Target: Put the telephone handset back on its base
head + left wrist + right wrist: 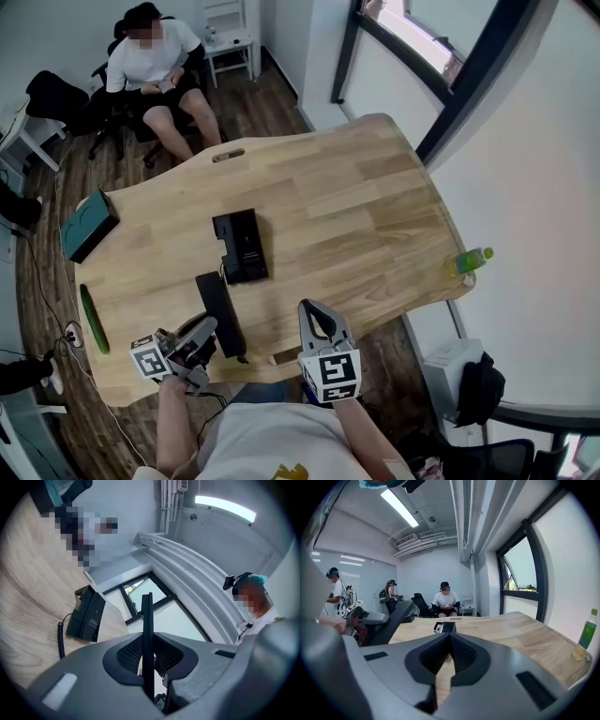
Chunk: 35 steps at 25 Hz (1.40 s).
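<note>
The black telephone base (241,246) lies flat near the middle of the wooden table (375,206). The black handset (221,314) hovers near the table's front edge, just short of the base, with my left gripper (206,330) shut on it. In the left gripper view the handset (147,616) stands edge-on between the jaws, and the base (86,613) with its coiled cord (60,641) lies ahead to the left. My right gripper (311,309) is shut and empty at the front edge, to the right of the handset. Its view faces the base (445,627) across the table.
A teal box (89,223) and a long green object (94,319) lie at the table's left side. A green bottle (473,260) stands at the right edge. A person (155,56) sits on a chair beyond the far end. Other people stand at the left.
</note>
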Each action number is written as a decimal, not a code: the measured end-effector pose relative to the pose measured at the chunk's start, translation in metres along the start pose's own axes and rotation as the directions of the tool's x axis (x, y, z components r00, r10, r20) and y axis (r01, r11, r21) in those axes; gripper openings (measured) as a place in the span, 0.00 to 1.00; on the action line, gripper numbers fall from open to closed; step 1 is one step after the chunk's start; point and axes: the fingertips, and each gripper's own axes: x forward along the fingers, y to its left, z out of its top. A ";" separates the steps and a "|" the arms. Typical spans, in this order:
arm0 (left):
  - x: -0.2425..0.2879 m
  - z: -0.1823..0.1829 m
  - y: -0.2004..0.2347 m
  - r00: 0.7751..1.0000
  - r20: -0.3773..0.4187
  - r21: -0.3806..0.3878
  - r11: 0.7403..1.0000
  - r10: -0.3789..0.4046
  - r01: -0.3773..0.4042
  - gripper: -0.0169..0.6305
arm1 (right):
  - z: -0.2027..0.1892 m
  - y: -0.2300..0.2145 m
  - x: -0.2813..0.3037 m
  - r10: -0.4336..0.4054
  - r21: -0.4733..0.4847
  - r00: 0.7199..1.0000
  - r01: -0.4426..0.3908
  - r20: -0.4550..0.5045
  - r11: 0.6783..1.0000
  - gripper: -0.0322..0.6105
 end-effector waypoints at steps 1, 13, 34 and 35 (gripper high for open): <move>0.001 0.004 0.003 1.000 -0.002 -0.005 1.000 -0.007 0.007 0.13 | 0.000 0.000 0.004 -0.006 0.001 1.000 0.006 -0.002 1.000 0.05; 0.007 0.039 0.014 0.999 -0.007 -0.008 0.999 -0.033 0.033 0.13 | 0.016 0.010 0.021 -0.052 0.011 0.998 0.052 0.023 0.999 0.05; 0.015 0.049 0.039 1.000 0.008 -0.037 0.999 0.002 -0.001 0.13 | 0.018 0.002 0.057 0.014 0.023 1.000 -0.014 0.015 1.000 0.05; 0.016 0.049 0.041 1.000 0.005 -0.038 0.999 0.002 -0.002 0.13 | 0.017 0.002 0.058 0.014 0.024 1.000 -0.014 0.010 1.000 0.05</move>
